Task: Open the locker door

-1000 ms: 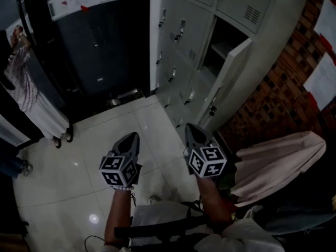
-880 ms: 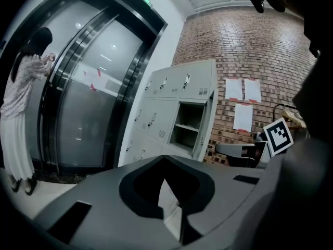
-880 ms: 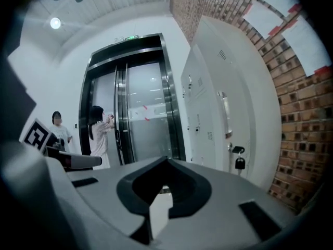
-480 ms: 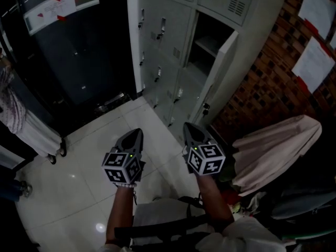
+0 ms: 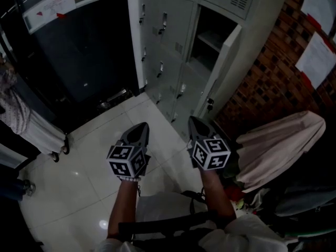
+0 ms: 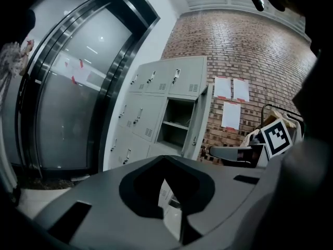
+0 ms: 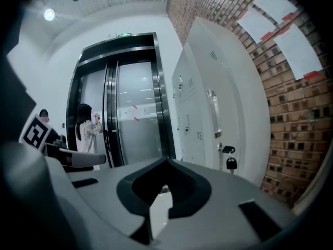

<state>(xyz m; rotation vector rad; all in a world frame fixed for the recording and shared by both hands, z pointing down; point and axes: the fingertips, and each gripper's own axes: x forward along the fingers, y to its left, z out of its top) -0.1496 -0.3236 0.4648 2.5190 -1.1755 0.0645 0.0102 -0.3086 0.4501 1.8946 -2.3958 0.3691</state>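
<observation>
- Left tool (image 5: 139, 130) and right tool (image 5: 195, 124) are both closed with nothing between their jaws. They are held side by side low over the pale floor (image 5: 105, 156) and point toward 12 o'clock.
- At 12 o'clock in the head view stands the grey locker bank (image 5: 173, 30), well apart from both tools.
- The locker door (image 5: 220, 75), the task's thing, already stands swung out from its dark compartment (image 5: 210, 35), so I judge the opening largely done.
- That door lies at about 1 o'clock from the right tool, which is the nearer of the 2. The left tool sits further off, toward 9 o'clock of its partner.
- The door's long axis is upright. Any further swing would carry its free edge toward 3 o'clock, toward the brick wall (image 5: 273, 83).
- White papers (image 5: 317, 56) hang on that wall at 2 o'clock, their print too small to read.
- A notice with red tape (image 5: 58, 1) on the glass door at 10 o'clock is equally unreadable.
- In the right gripper view a slim upright handle (image 7: 213, 113) shows on the door face at 1 o'clock.
- A small dark padlock (image 7: 231, 163) hangs just below that handle.
- The only clear print is the black-and-white square markers on the tools' cubes.
</observation>
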